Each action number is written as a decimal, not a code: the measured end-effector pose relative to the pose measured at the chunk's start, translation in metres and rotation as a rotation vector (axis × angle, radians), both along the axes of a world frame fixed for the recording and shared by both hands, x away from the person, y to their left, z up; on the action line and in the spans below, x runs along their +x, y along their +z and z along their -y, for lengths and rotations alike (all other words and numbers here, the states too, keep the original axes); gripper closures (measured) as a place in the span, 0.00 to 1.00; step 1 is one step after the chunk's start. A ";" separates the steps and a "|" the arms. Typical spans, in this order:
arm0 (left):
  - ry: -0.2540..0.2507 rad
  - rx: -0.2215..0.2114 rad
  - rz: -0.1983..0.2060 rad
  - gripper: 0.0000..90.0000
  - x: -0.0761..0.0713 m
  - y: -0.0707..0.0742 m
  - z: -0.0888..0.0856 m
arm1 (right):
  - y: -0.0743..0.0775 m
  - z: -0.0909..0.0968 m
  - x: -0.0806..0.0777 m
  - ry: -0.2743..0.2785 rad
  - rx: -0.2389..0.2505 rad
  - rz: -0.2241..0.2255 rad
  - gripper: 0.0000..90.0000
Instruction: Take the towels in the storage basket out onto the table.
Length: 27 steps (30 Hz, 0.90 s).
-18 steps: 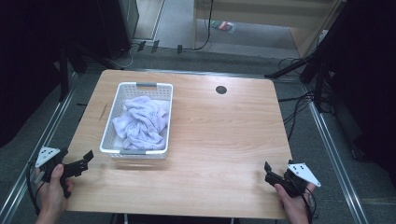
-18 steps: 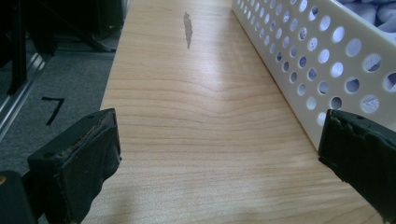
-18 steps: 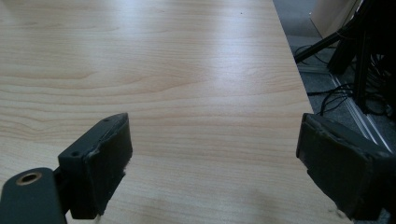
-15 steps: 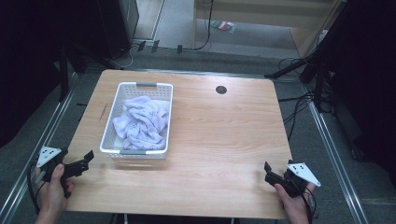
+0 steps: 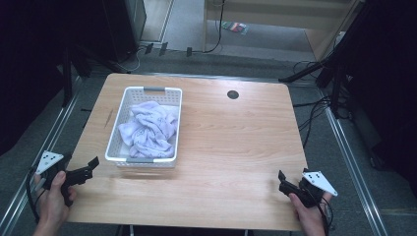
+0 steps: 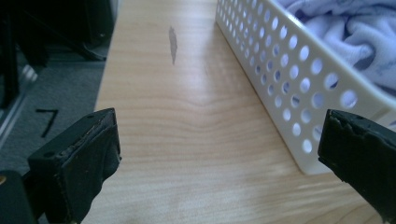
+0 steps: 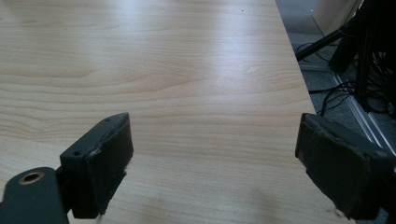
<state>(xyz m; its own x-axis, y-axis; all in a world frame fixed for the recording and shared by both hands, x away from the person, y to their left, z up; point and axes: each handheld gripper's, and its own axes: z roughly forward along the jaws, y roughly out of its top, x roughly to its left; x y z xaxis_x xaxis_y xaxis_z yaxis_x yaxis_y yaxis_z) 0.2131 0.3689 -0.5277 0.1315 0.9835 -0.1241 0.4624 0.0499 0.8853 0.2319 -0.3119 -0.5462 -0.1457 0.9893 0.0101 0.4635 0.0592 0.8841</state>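
A white perforated basket (image 5: pixel 117 129) stands on the left half of the wooden table (image 5: pixel 236 142), holding a crumpled pale lilac cloth (image 5: pixel 150 130). My left gripper (image 5: pixel 91 165) hovers at the table's near left corner, just short of the basket's near end, jaws open and empty. In the left gripper view the gripper (image 6: pixel 219 135) points along the basket wall (image 6: pixel 280 70), with the cloth (image 6: pixel 345 28) above it. My right gripper (image 5: pixel 281 178) sits at the near right corner, open, over bare wood (image 7: pixel 187 84) in the right gripper view (image 7: pixel 215 140).
A round black grommet hole (image 5: pixel 233 94) lies at the far middle of the table. A small dark mark (image 6: pixel 173 44) is on the wood left of the basket. Cables and stands (image 5: pixel 319 73) crowd the floor beyond the right edge.
My left gripper has edged slightly forward and right, toward the basket's near end. The right gripper has stayed put.
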 end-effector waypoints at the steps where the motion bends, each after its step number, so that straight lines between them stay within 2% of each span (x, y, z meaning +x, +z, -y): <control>1: -0.003 0.005 0.002 0.00 -0.001 0.003 0.000 | 0.000 0.000 0.000 0.000 0.002 -0.001 0.12; 5: -0.010 0.029 0.002 0.00 -0.003 0.016 0.003 | 0.000 0.000 0.000 0.000 0.007 -0.002 0.13; 7: -0.013 0.019 -0.012 0.00 -0.003 0.020 0.004 | 0.000 0.000 0.000 0.001 0.006 -0.003 0.13; 11: -0.034 0.029 -0.025 0.00 0.000 0.031 0.008 | 0.000 0.000 0.000 0.001 0.004 -0.006 0.13; 19: -0.101 0.045 -0.026 0.00 0.014 0.061 0.028 | 0.000 0.000 0.001 0.001 0.003 -0.007 0.13; 27: -0.122 0.043 -0.044 0.00 0.032 0.082 0.045 | 0.000 0.000 0.000 0.000 0.004 -0.005 0.13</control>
